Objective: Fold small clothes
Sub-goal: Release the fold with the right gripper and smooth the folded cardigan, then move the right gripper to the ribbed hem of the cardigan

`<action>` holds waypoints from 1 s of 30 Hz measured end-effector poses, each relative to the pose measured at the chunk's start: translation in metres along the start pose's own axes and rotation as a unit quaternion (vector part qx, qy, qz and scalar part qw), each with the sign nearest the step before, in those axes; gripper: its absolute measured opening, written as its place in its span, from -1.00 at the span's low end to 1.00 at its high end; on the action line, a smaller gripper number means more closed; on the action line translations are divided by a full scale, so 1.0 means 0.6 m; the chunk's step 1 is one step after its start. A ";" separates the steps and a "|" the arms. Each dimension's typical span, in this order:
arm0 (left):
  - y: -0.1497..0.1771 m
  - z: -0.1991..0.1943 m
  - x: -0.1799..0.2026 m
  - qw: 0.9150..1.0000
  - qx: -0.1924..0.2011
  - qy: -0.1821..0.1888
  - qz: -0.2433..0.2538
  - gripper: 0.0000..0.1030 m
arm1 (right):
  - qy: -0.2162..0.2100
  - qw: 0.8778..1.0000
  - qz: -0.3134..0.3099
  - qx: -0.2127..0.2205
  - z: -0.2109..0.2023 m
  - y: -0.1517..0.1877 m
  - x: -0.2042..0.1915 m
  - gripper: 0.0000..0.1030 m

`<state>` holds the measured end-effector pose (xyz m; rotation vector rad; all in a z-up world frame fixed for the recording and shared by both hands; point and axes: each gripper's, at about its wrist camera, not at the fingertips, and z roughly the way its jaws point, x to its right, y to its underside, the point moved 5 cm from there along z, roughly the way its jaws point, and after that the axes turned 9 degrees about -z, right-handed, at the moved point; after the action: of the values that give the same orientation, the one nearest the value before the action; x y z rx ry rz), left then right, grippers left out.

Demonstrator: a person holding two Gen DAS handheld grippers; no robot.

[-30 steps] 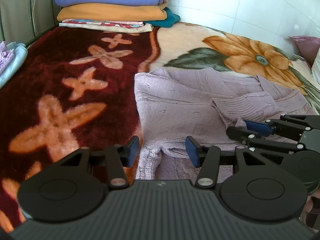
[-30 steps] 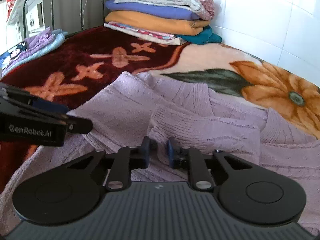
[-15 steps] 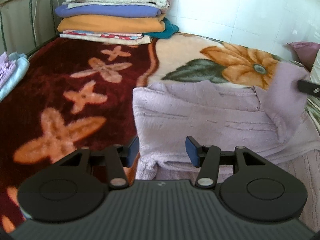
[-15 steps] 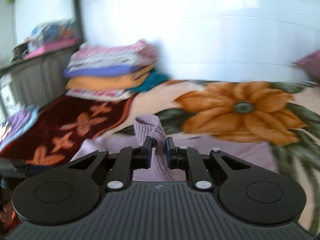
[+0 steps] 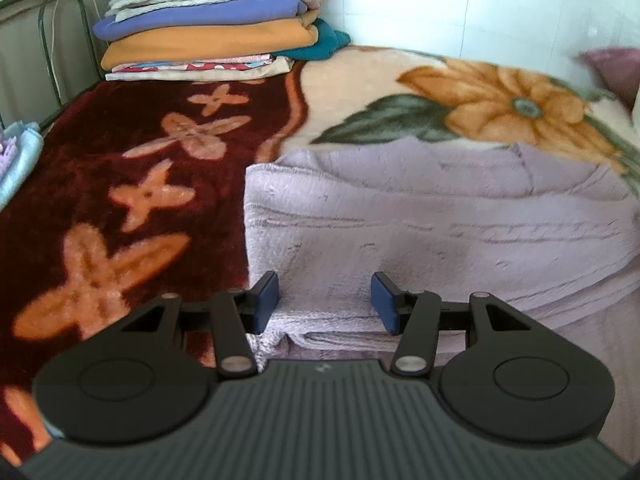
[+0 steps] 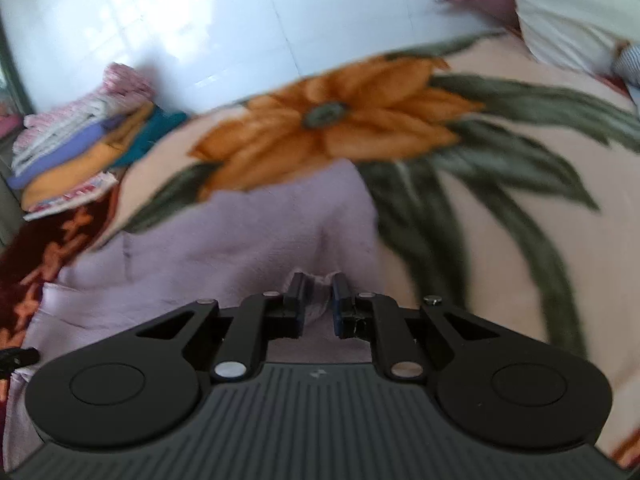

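A lilac knitted sweater (image 5: 420,220) lies on the floral blanket, its left edge by the dark red part. My left gripper (image 5: 325,300) is open and empty, low over the sweater's near left corner. In the right wrist view the sweater (image 6: 240,236) spreads to the left, and my right gripper (image 6: 318,300) is shut on a fold of its sleeve, pulled out toward the sweater's right side. The view is blurred by motion.
A stack of folded blankets (image 5: 212,24) sits at the far end by the metal bed frame (image 5: 48,40); it also shows in the right wrist view (image 6: 88,140). A pale blue cloth (image 5: 16,160) lies at the left edge. Pillows (image 6: 568,8) lie at the far right. A tiled wall (image 5: 480,0) is behind.
My right gripper, shut on the sleeve, lifted it off the sweater's middle and carried it out to the right. The sleeve no longer lies across the body. My left gripper stayed open in place.
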<state>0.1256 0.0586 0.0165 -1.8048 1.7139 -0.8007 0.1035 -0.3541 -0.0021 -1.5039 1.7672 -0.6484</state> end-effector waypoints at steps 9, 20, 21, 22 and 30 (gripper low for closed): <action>0.001 -0.029 0.010 1.000 0.008 -0.004 0.013 0.04 | -0.016 0.999 -0.034 0.030 -0.057 0.000 -0.011 -0.10; 0.061 -0.132 0.021 0.999 0.003 0.029 0.037 0.04 | -0.067 0.990 -0.121 0.027 -0.190 0.046 -0.082 0.18; 0.068 -0.139 0.019 0.999 -0.001 0.033 0.032 0.04 | -0.074 0.989 -0.126 0.023 -0.199 0.056 -0.090 0.18; 0.075 -0.144 0.017 0.999 -0.005 0.038 0.029 0.04 | -0.083 0.988 -0.132 0.019 -0.211 0.068 -0.098 0.18; 0.135 -0.188 0.015 0.997 -0.035 0.062 0.037 0.04 | -0.116 0.974 -0.192 -0.019 -0.268 0.151 -0.138 0.20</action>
<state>-0.0119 0.0477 0.0365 -1.7581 1.8977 -0.8485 -0.0730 -0.2675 0.0447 -1.8866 1.3310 -0.5977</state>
